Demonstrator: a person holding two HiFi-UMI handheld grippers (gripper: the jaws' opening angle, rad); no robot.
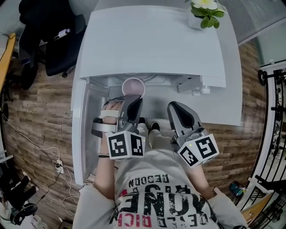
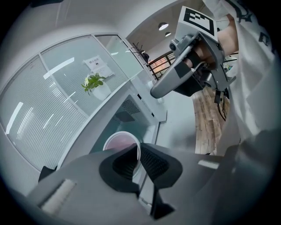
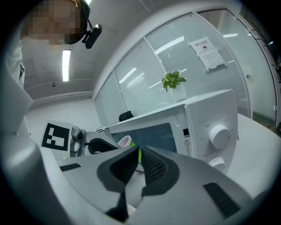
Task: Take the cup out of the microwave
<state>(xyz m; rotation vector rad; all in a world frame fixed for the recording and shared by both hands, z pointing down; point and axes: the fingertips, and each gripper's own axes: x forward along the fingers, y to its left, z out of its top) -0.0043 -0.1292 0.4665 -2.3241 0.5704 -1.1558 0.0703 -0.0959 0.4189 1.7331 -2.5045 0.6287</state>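
A pale pink cup hangs just in front of the open white microwave. My left gripper is shut on its near rim. In the left gripper view the cup shows past the jaws, and its rim wall is pinched in my left gripper. My right gripper floats to the right of the cup, a hand's width away, with its jaws together and nothing in them. In the right gripper view the cup sits left of my right gripper, before the microwave's dark window.
The microwave door stands swung open at the left. Two knobs are on the control panel at the right. A potted plant stands on top of the microwave at its back right. An office chair is at the far left, over a wooden floor.
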